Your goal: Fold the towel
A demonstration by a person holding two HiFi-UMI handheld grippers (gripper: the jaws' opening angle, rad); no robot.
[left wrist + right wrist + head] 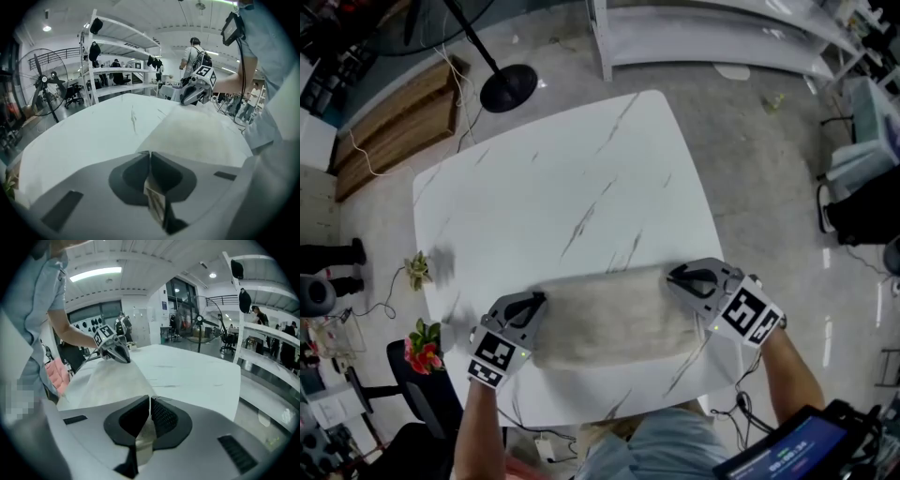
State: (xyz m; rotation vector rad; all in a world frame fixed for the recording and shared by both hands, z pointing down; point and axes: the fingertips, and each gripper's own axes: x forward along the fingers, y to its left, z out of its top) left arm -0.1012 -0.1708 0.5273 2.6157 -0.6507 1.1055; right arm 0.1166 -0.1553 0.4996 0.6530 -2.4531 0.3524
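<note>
Cool, even light is being thrown from overhead, and the white table (572, 178) is lit brightly in the head view. Thin streaks of glare are caught on the floor (750, 169) toward the right edge. The towel (614, 317) is rendered soft-edged, its weave lost to blur. Both gripper views are bowed hard at the rims and ringed in black. There a ceiling light (96, 273) is blown out, and the near foreground is left dim.
</note>
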